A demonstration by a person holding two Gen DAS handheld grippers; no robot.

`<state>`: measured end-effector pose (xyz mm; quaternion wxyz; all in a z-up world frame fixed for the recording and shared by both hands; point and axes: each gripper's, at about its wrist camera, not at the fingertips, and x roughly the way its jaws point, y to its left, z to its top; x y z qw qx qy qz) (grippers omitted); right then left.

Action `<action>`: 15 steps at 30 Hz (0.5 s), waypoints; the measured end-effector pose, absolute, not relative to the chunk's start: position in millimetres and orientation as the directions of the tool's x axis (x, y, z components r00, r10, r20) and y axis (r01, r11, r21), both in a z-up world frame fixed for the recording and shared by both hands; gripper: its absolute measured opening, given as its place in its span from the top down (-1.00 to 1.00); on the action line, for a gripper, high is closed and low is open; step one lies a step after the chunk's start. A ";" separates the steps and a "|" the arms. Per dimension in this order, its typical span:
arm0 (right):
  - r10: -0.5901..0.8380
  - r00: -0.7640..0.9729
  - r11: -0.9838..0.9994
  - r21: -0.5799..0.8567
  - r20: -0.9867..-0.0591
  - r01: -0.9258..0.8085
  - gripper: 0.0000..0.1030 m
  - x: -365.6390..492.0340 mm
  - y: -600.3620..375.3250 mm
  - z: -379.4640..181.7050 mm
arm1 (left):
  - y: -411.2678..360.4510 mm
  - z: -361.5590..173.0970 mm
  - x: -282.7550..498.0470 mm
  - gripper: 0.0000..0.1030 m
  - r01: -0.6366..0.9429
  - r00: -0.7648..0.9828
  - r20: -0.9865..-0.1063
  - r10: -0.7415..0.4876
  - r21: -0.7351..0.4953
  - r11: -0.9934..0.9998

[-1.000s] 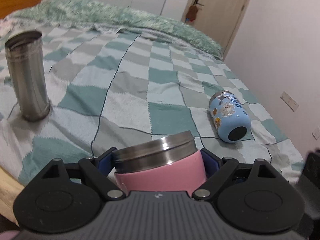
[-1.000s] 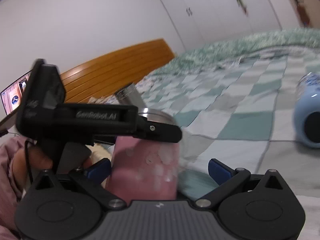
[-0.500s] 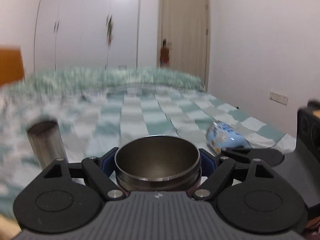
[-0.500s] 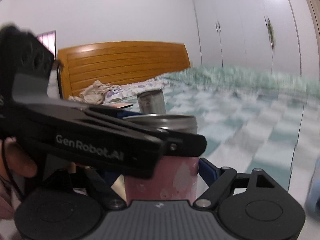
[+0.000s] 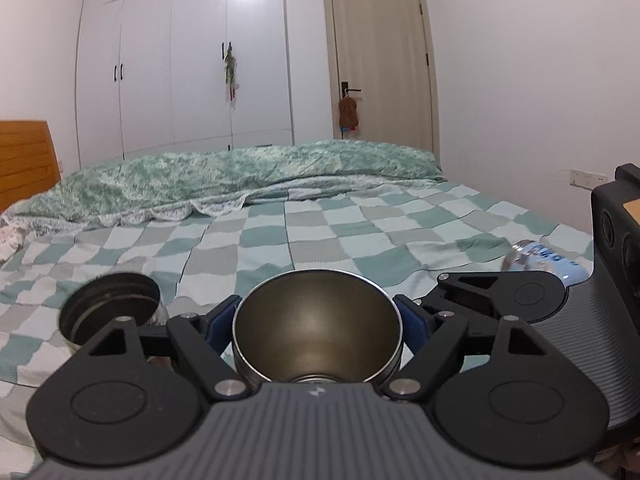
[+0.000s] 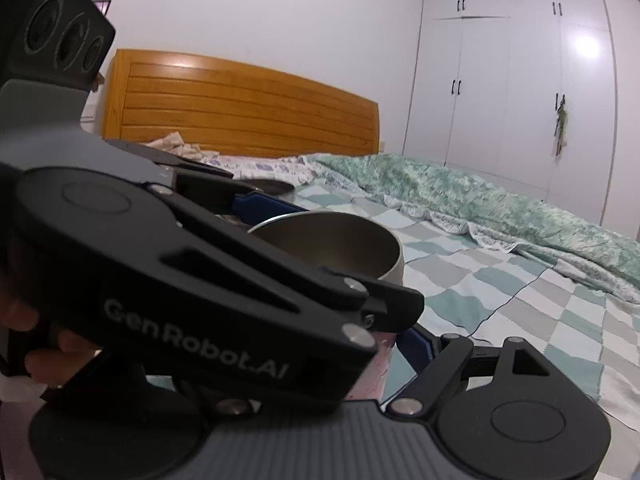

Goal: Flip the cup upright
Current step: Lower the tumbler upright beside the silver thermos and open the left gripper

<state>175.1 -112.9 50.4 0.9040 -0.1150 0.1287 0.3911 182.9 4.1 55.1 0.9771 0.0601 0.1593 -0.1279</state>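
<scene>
My left gripper (image 5: pixel 316 320) is shut on the pink cup (image 5: pixel 316 328), a steel-lined cup with a pink body. Its open mouth faces up and slightly toward the camera, above the bed. In the right wrist view the cup (image 6: pixel 336 244) shows its steel rim and a strip of pink wall low down. The left gripper's black body crosses in front of it. My right gripper (image 6: pixel 352 344) sits low around the cup's pink wall; its right blue pad (image 6: pixel 418 346) is next to the wall, its left finger is hidden.
A tall steel cup (image 5: pixel 108 312) stands upright on the checked bedspread (image 5: pixel 320 232) at left. A light blue cartoon cup (image 5: pixel 548 264) lies on its side at right. A green quilt (image 5: pixel 240 176) lies across the back. Wooden headboard (image 6: pixel 240 104) and wardrobe (image 5: pixel 180 60) behind.
The left gripper has tilted the pink cup from rim-away to mouth-up, so its steel inside now shows. The right gripper has come in low around the cup.
</scene>
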 end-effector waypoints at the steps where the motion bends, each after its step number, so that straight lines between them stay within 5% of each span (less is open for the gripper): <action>1: 0.680 0.655 0.663 -0.106 -0.330 -0.741 -0.60 179.3 -112.3 47.0 | 4.8 51.8 187.0 -0.59 0.269 0.915 -0.332 -0.231 0.073 0.960; 7: 0.695 0.627 0.647 -0.074 -0.352 -0.759 -0.60 189.3 -111.9 28.9 | 13.3 38.2 199.0 -0.60 0.277 0.908 -0.337 -0.250 0.032 0.960; 10: 0.699 0.619 0.646 -0.055 -0.359 -0.761 -0.62 186.7 -115.1 31.0 | 11.2 41.1 197.1 -0.93 0.283 0.904 -0.342 -0.255 0.033 0.959; 13: 0.693 0.636 0.663 -0.048 -0.339 -0.747 -0.99 182.9 -120.7 34.6 | 11.2 48.3 188.0 -1.00 0.276 0.918 -0.307 -0.253 0.035 0.960; 15: 0.694 0.646 0.672 -0.036 -0.319 -0.740 -1.00 181.0 -126.2 39.2 | 11.2 55.2 182.0 -1.00 0.270 0.922 -0.295 -0.251 0.025 0.963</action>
